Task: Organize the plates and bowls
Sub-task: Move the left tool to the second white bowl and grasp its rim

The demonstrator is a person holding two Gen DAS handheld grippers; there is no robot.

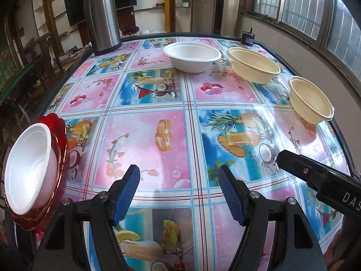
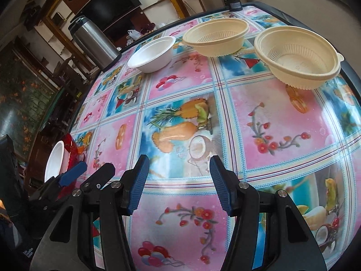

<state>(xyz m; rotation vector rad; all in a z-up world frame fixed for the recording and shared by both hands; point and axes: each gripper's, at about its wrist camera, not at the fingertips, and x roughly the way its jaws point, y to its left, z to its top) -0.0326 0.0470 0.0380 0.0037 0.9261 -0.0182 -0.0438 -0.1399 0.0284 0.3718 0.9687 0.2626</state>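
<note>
Both the left gripper [image 1: 179,192] and right gripper [image 2: 179,184] are held wide, empty (nothing gripped); the white bowl [image 1: 192,56], upper centre, is judged next for collection.

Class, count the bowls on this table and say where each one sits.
4: white bowl beside the steel flask; two cream bowls, far and right edge; another white bowl on the red plate, left. None looks hidden.

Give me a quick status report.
Left gripper and right gripper open, empty. White bowl on red plate; one white bowl and two cream bowls loose. No obstructions.
</note>
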